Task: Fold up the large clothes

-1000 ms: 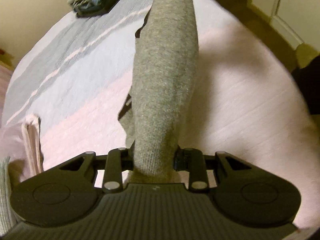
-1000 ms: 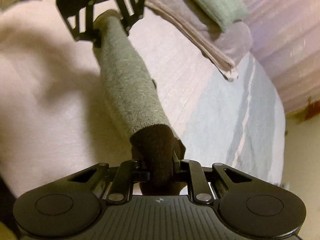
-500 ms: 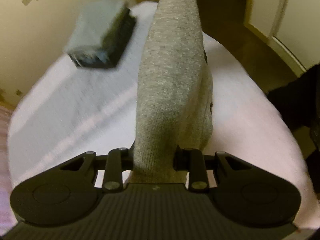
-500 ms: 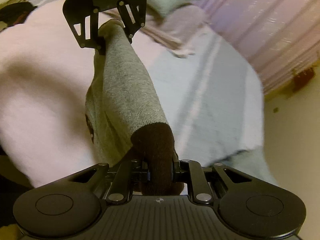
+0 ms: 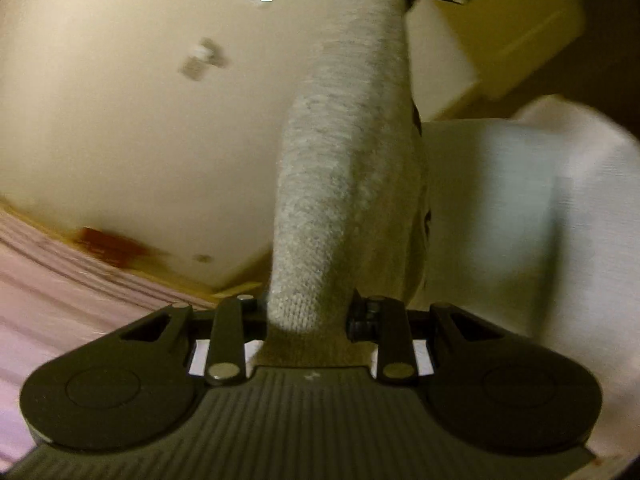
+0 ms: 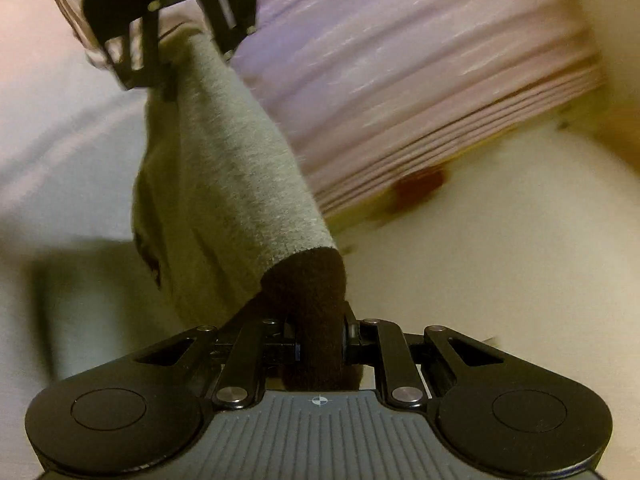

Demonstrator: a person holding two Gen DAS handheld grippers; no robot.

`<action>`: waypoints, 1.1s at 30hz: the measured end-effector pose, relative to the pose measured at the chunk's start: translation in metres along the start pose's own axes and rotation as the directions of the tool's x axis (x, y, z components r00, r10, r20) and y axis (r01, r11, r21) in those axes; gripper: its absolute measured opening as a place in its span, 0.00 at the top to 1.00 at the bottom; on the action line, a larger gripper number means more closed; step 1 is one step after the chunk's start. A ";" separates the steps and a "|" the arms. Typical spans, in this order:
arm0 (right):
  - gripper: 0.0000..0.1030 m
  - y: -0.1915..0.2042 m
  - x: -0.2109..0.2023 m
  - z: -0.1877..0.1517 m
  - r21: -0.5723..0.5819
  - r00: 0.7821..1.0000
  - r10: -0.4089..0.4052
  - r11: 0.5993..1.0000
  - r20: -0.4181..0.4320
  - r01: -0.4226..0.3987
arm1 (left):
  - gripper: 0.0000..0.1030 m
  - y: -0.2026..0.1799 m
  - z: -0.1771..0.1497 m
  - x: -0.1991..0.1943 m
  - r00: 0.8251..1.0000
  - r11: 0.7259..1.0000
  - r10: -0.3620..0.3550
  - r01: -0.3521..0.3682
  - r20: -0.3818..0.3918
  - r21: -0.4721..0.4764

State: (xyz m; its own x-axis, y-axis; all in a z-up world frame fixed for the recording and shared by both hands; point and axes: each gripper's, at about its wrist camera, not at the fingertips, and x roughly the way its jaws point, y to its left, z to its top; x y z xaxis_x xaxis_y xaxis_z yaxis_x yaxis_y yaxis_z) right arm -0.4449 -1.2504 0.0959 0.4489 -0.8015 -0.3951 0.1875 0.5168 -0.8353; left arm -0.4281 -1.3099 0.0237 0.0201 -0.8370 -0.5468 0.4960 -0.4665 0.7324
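Grey garment (image 5: 344,184), background motion-blurred

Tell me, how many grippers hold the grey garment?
2. The left gripper grips the grey garment at its light end; the right gripper grips its dark brown end.

The left gripper (image 5: 310,314) is clamped on the grey end of a knitted garment (image 5: 344,168), its jaws drawn close with the cloth bunched between them. The right gripper (image 6: 320,346) is clamped likewise on the garment's dark brown end, its jaws drawn closer. The two grippers face each other with the cloth stretched between them: in the right wrist view the left gripper shows at the top left, tilted, pinching the far end. No hands or sleeves show.
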 end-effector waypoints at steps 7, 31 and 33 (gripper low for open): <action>0.87 0.139 0.068 -0.117 0.041 0.995 0.048 0.998 -0.086 -0.044 | 0.74 -0.185 -0.027 0.114 0.999 0.990 0.029 -0.023 -0.041 0.138; 0.68 0.167 -0.036 -0.128 0.422 0.988 0.111 0.905 -0.111 -0.055 | 0.54 -0.171 -0.080 0.049 0.997 0.954 -0.071 0.062 -0.022 -0.293; 0.68 0.142 -0.007 -0.127 0.546 0.985 0.136 0.836 -0.102 -0.059 | 0.54 -0.150 -0.074 0.055 0.997 0.920 -0.074 0.063 -0.013 -0.386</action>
State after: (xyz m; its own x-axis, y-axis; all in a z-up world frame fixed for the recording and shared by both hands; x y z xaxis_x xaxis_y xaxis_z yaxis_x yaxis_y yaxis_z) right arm -0.5324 -1.2099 -0.0690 0.3790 -0.7502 -0.5418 0.6073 0.6434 -0.4661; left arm -0.4375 -1.2652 -0.1464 -0.0051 -0.7967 -0.6044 0.7928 -0.3716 0.4831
